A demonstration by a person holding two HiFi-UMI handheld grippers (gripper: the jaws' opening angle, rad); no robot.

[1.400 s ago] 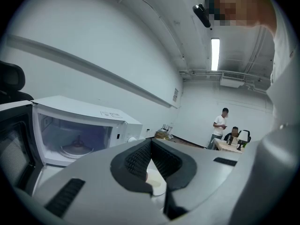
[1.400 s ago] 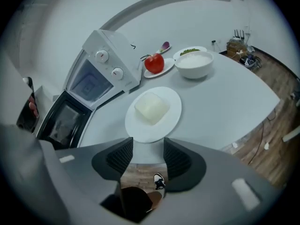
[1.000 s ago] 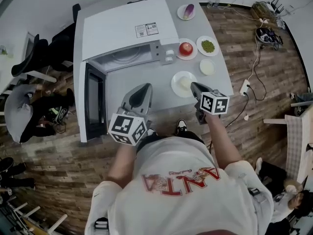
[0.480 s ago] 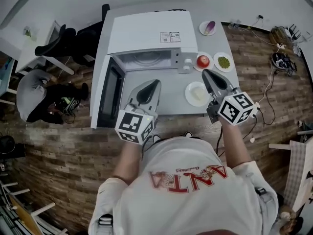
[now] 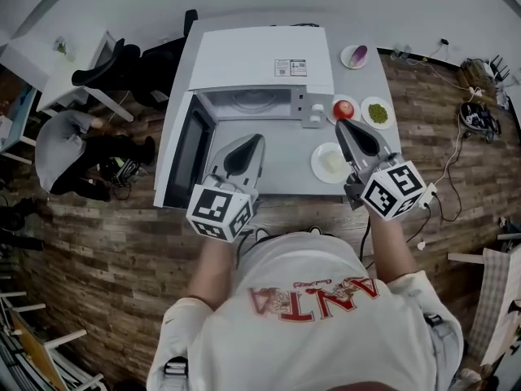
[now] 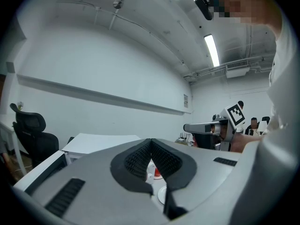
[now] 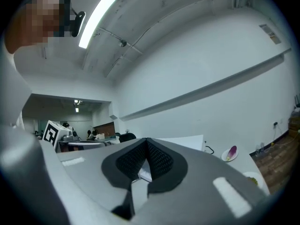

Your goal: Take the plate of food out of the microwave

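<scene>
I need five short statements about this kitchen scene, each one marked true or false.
1. The microwave has its door open. True.
2. A plate of food sits inside the microwave. False: only the turntable shows inside; the plate of pale food lies on the table.
3. The right gripper holds the plate of pale food. False: its jaws are together and empty.
4. A red apple lies right of the microwave. True.
5. The left gripper is shut and empty. True.
</scene>
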